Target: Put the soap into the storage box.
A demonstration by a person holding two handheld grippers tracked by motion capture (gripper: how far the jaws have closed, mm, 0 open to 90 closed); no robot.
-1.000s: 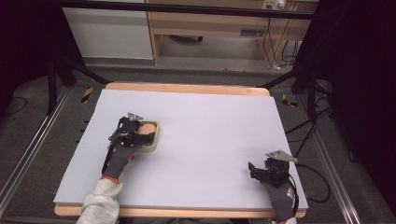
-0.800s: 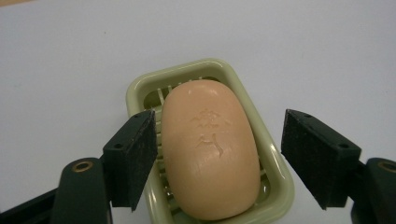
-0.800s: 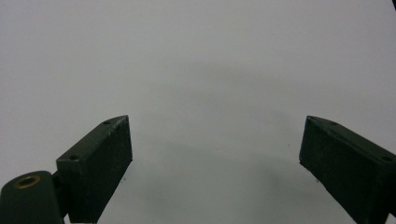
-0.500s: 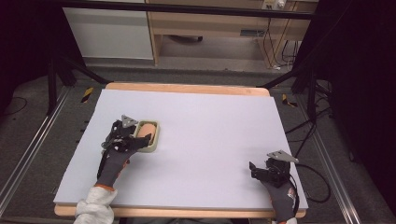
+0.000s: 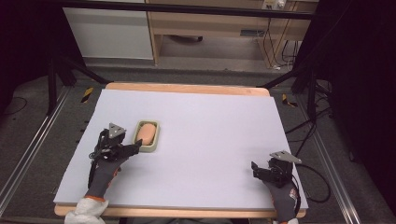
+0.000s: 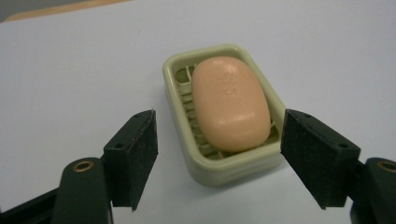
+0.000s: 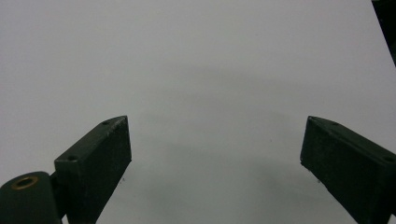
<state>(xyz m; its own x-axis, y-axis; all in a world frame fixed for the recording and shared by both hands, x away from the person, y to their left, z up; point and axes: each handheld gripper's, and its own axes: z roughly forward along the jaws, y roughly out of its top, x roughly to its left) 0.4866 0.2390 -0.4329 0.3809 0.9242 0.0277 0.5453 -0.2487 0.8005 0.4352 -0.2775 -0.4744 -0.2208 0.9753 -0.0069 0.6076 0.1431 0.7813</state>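
Observation:
A peach oval soap bar (image 5: 146,133) (image 6: 230,103) lies in a pale green soap dish (image 5: 154,147) (image 6: 221,170) on the left half of the white table sheet (image 5: 210,126). My left gripper (image 5: 134,148) (image 6: 218,115) sits just left of the dish and points at it. Its jaws have just been opening; they are open, the dish's near end lies in the gap, and the pads (image 6: 135,154) stand clear of it. Near the front right corner my right gripper (image 5: 256,169) (image 7: 217,122) rests open over bare sheet.
The sheet covers a wooden tabletop (image 5: 187,87) whose edge shows at the back. Black stand legs (image 5: 70,70) and cables (image 5: 317,186) flank the table. A cabinet and shelves (image 5: 210,28) stand on the floor behind it.
My left gripper has drawn back to the left, off the soap dish, which now lies uncovered in the same place. The right gripper has stayed put.

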